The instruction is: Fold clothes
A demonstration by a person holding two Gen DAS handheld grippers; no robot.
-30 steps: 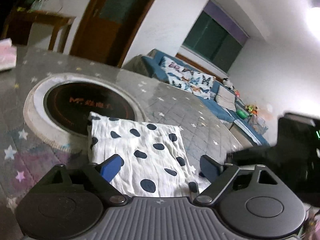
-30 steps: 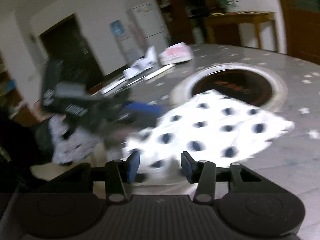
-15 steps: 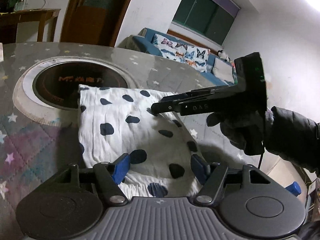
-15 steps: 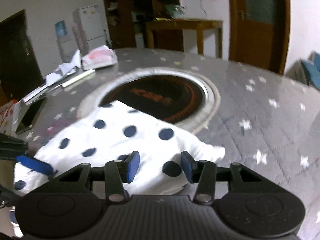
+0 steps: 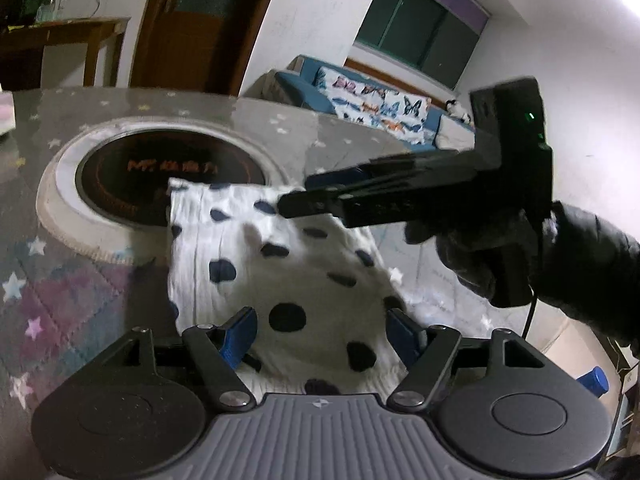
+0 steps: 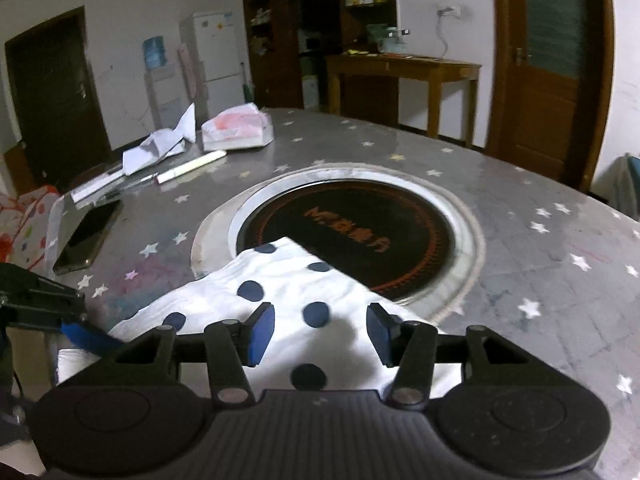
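Note:
A folded white cloth with dark blue dots (image 5: 280,264) lies on the grey star-patterned table (image 5: 72,288), its far corner over the round hob (image 5: 160,176). My left gripper (image 5: 322,334) hovers at the cloth's near edge, its jaws opening, the cloth below them and the pads off it. A black-gloved hand (image 5: 476,264) holds my right gripper (image 5: 304,196) above the cloth's far right side. In the right wrist view my right gripper (image 6: 320,332) is over the cloth (image 6: 288,280), its jaws opening with nothing pinched. The left gripper's blue fingertips (image 6: 88,334) show at the left edge.
A phone (image 6: 86,236), a pen (image 6: 192,166), crumpled paper (image 6: 160,148) and a tissue pack (image 6: 236,132) lie on the table's far left. The hob (image 6: 352,240) sits in the table's middle. A blue sofa (image 5: 360,96) stands beyond the table edge.
The right gripper has swung in over the cloth towards its corner by the hob, and its jaws have widened a little. The left gripper's jaws stand narrower than a second ago.

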